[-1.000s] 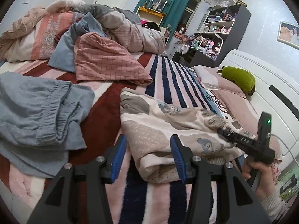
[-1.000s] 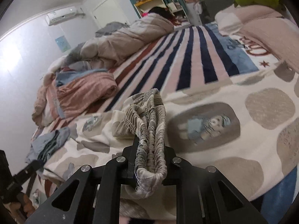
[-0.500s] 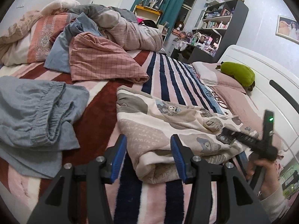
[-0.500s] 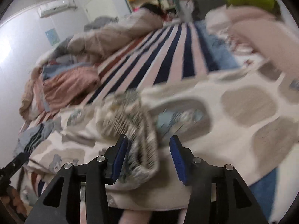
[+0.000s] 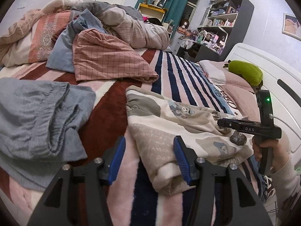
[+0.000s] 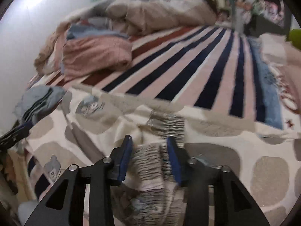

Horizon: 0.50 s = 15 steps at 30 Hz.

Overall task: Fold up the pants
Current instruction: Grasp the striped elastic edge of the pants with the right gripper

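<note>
Cream pants (image 5: pixel 169 116) printed with bears and grey patches lie folded on the striped blanket (image 5: pixel 180 71). My left gripper (image 5: pixel 149 148) hovers over their near folded end, its blue pads apart and opening slightly. One fold of cloth lies between them, gripped by neither pad. A hand holds my right gripper (image 5: pixel 222 123) at the far right end of the pants. In the right wrist view, the right gripper (image 6: pixel 149 145) straddles the gathered elastic waistband (image 6: pixel 165 126). Its jaws are closing with the waistband lying between them, and the picture is blurred.
A grey-blue garment (image 5: pixel 37 116) lies at the left. A pink checked cloth (image 5: pixel 105 60) and a heap of duvets (image 5: pixel 122 24) fill the far side. A green plush (image 5: pixel 246 71) rests on pillows by the white headboard (image 5: pixel 282 86). Shelves (image 5: pixel 225 22) stand behind.
The right gripper let go of the waistband it held upright; the band now lies flat on the pants. That gripper rolled and shifted sideways. The left gripper hardly moved.
</note>
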### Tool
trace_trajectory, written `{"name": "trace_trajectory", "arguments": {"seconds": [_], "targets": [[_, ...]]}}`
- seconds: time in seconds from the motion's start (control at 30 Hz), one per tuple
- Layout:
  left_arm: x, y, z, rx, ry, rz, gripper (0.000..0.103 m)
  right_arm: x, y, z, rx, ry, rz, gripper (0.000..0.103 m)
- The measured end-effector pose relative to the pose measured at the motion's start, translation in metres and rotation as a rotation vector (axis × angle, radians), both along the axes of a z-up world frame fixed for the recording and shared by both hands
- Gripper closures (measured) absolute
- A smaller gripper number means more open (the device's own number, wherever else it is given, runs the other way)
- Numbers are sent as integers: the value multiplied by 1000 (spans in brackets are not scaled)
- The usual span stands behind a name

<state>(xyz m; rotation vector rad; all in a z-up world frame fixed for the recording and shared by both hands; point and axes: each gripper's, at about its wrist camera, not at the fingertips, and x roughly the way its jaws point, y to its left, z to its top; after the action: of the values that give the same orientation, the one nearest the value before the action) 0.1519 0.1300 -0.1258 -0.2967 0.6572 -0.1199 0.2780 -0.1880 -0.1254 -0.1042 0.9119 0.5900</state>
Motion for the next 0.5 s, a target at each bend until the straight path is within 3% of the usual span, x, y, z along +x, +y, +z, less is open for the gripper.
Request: {"name": "trace_trajectory", "arguments": {"seconds": [0.07, 0.13, 0.2, 0.3, 0.43, 0.5], "targets": [[3, 0, 1, 16, -7, -1, 54, -1, -2, -2, 12, 35, 29, 68], [4, 0, 2, 14, -12, -4, 54, -5, 1, -9, -36, 75, 57, 68], [6, 0, 0, 9, -10, -8, 54, -11, 0, -15, -59, 68, 60, 74], [6, -1, -1, 8, -5, -9, 54, -18, -9, -10, 8, 31, 43, 84], [4, 0, 1, -2, -13, -7, 54, -3, -16, -7, 117, 129, 62, 78], [4, -1, 3, 3, -19, -6, 54, 7, -14, -10, 96, 166, 46, 84]]}}
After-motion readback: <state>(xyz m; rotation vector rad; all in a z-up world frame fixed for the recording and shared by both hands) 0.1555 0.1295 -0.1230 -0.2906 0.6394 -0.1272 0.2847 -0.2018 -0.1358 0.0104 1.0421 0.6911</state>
